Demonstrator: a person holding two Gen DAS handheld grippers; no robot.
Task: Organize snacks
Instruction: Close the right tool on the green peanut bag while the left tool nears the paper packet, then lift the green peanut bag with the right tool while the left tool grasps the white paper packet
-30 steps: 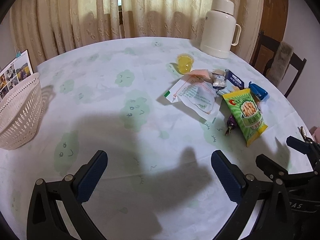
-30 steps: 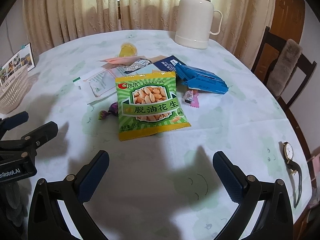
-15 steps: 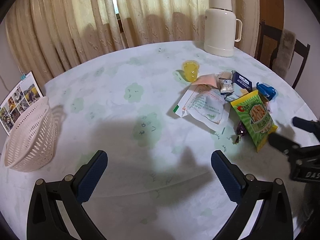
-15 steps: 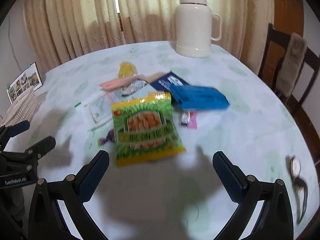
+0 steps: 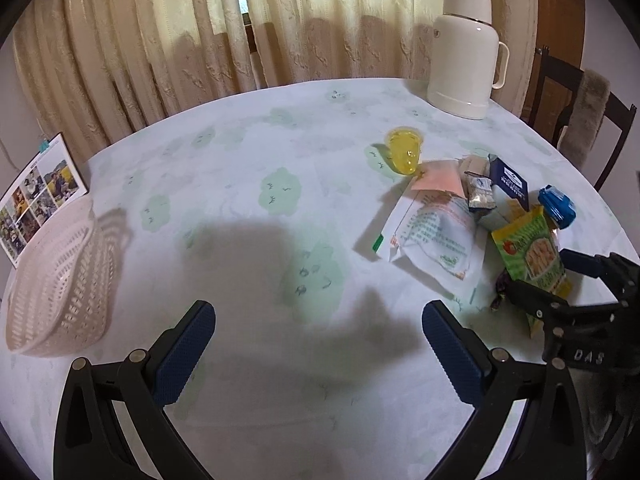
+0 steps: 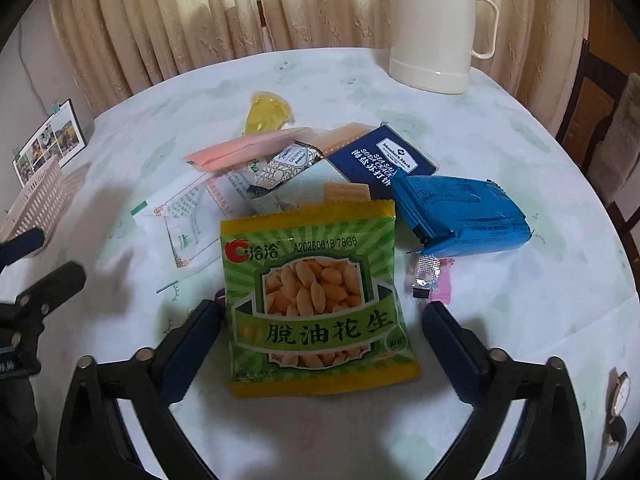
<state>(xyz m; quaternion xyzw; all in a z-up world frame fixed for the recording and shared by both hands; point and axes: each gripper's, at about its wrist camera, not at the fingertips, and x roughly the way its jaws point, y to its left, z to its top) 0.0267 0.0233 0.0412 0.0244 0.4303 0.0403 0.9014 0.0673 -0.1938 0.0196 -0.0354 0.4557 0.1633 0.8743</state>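
My right tongs [image 6: 322, 344] straddle the green peanut packet [image 6: 316, 300], jaws closing, pads not yet pressing it. My left tongs [image 5: 318, 350] gape over bare tablecloth [image 5: 248, 208]. The white basket [image 5: 56, 284], tipped on its side far to their left, seems to hold nothing; the other snacks lie heaped just beyond the packet

Green peanut packet [image 6: 316, 300] — flat; snacks heaped behind

You have one green peanut bag [image 6: 316, 300], one blue packet [image 6: 460, 212], one navy cracker box [image 6: 384, 160], one jelly cup [image 5: 405, 148], one basket [image 5: 56, 280], one thermos [image 5: 464, 52].
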